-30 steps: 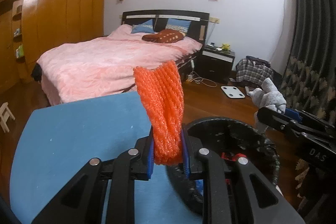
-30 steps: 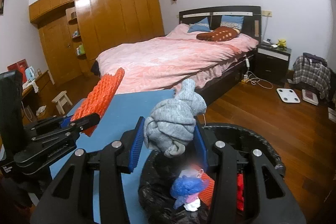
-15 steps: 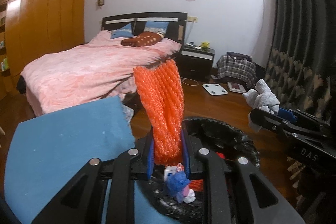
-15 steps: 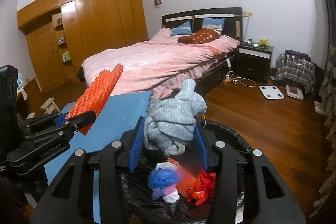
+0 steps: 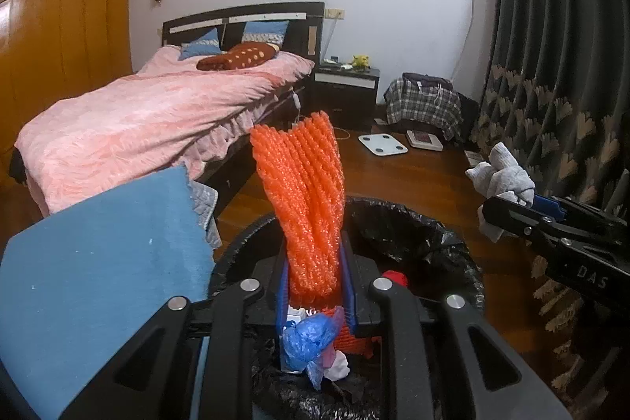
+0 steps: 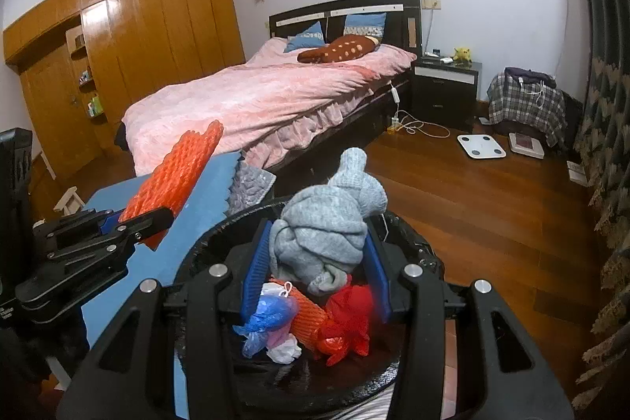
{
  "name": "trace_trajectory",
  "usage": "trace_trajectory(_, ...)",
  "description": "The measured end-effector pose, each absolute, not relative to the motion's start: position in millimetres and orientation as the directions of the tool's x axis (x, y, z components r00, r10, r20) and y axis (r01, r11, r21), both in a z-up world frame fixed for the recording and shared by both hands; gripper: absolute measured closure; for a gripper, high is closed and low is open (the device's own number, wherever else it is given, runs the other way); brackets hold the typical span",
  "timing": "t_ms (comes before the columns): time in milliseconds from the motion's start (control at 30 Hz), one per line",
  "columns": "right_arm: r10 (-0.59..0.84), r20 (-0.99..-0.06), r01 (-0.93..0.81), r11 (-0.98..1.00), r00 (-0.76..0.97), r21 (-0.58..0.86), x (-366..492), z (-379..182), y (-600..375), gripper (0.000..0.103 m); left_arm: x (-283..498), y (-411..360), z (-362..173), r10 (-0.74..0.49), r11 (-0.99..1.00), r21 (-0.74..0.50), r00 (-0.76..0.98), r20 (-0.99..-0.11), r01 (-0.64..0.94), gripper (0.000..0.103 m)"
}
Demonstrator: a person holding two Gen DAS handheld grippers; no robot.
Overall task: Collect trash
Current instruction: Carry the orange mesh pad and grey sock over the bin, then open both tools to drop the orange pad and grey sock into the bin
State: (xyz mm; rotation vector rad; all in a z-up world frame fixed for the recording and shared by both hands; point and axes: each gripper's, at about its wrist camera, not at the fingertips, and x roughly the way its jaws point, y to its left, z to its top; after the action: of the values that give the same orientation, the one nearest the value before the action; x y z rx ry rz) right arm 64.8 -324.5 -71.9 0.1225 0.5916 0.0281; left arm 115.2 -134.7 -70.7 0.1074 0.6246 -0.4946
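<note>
My left gripper (image 5: 313, 288) is shut on an orange foam net (image 5: 303, 199), held upright over a black-lined trash bin (image 5: 433, 235). My right gripper (image 6: 315, 272) is shut on a bunched grey sock (image 6: 327, 227), also over the bin (image 6: 413, 247). Inside the bin lie a blue plastic bag (image 6: 267, 317), a red bag (image 6: 346, 321) and another orange net (image 6: 307, 313). The left gripper with its net shows in the right wrist view (image 6: 177, 176), and the right gripper with the sock shows in the left wrist view (image 5: 502, 180).
A blue table top (image 5: 102, 262) sits left of the bin. A pink bed (image 6: 267, 97) stands behind it, with a black nightstand (image 6: 445, 89), a plaid bag (image 6: 523, 101) and a white scale (image 6: 480, 146) on the wooden floor. Dark curtains (image 5: 559, 65) hang on the right.
Both grippers have moved forward and over the bin, each still holding its item. The trash inside the bin has come into view.
</note>
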Motion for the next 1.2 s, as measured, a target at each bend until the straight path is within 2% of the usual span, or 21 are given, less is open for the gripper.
trace_trajectory(467,0.069,-0.625,0.016,0.991,0.778,0.13,100.7,-108.5,-332.0,0.059,148.6,-146.4,-100.3,-0.403,0.872,-0.05,0.657,-0.638,0.487,0.081)
trace_trajectory(867,0.082,-0.65,0.007,0.991,0.755,0.134,118.1,-120.2,-338.0,0.057,159.4,-152.5,-110.0,-0.412,0.864,-0.06,0.632,-0.657,0.5,0.079)
trace_trajectory(900,0.082,-0.653,0.005,0.991,0.753,0.13,119.3,-121.0,-338.1,0.052,161.6,-152.5,-110.3,-0.415,0.861,-0.065,0.625,-0.661,0.504,0.073)
trace_trajectory(933,0.074,-0.652,0.01,0.992,0.754,0.124,120.2,-121.2,-339.1,0.041,163.0,-152.1,-110.7,-0.419,0.859,-0.071,0.618,-0.665,0.507,0.065)
trace_trajectory(1000,0.067,-0.649,0.015,0.993,0.758,0.12,121.8,-120.8,-340.4,0.031,163.6,-150.9,-111.5,-0.419,0.86,-0.074,0.617,-0.666,0.505,0.058)
trace_trajectory(1067,0.058,-0.645,0.023,0.993,0.762,0.116,121.3,-119.3,-342.2,0.029,163.9,-148.8,-111.4,-0.419,0.861,-0.078,0.614,-0.668,0.503,0.051)
trace_trajectory(1167,0.042,-0.635,0.038,0.993,0.772,0.112,118.5,-115.7,-344.9,0.017,162.9,-143.1,-108.3,-0.414,0.866,-0.078,0.623,-0.664,0.493,0.045)
trace_trajectory(1200,0.038,-0.63,0.041,0.993,0.775,0.11,117.2,-114.2,-345.3,0.013,162.4,-140.3,-106.5,-0.408,0.871,-0.075,0.629,-0.662,0.486,0.041)
